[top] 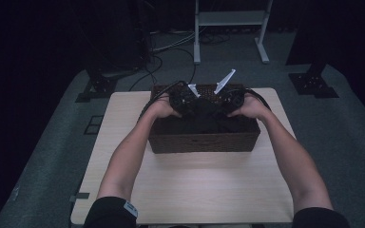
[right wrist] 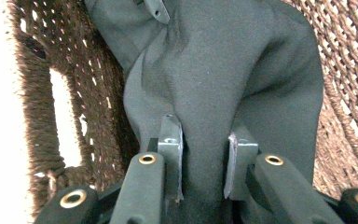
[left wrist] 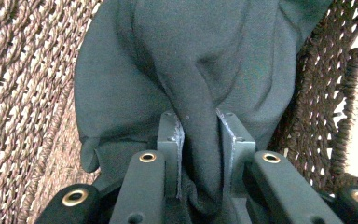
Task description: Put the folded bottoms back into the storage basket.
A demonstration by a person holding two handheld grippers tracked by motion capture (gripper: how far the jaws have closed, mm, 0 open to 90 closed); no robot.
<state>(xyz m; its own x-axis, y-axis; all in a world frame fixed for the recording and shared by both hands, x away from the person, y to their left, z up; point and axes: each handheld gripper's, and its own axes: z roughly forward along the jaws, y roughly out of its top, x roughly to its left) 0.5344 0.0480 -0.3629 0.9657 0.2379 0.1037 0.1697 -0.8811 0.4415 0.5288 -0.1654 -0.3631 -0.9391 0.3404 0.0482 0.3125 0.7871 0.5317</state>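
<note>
High view – both grippers [top: 183, 97] [top: 233, 97] clamp dark cloth [top: 204, 118]; probably inside basket [top: 204, 141]

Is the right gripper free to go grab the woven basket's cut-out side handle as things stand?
Probably not yet: the right gripper is shut on a fold of dark grey cloth inside the brown woven basket. The handle opening lies close beside it, unobstructed, but it must release first.

left tool [left wrist: 200, 126]: clamped | right tool [right wrist: 204, 135]: clamped | forearms extended, converging
</note>
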